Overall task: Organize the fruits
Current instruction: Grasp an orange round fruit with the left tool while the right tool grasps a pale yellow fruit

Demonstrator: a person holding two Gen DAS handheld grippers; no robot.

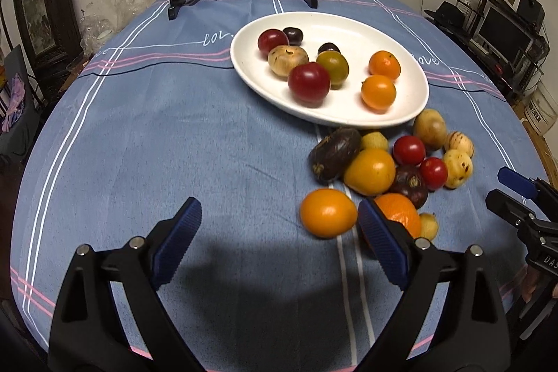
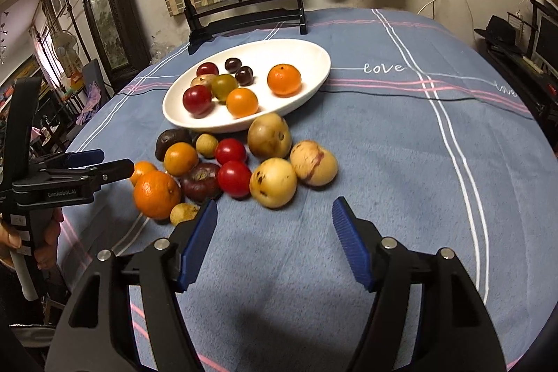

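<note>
Black gripper (image 1: 279, 232) frames, ribbed blue pads (image 2: 198, 243), silver screws.

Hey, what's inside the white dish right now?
The white dish holds eight fruits: two orange ones, two red ones, two dark plums, a greenish one and a tan one, which its neighbours partly cover here. Nothing shows beneath them.

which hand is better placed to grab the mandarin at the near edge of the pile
Left, probably. The open left gripper already has one pad against the mandarin. The open right gripper faces bare cloth nearer the yellow fruit.
</note>
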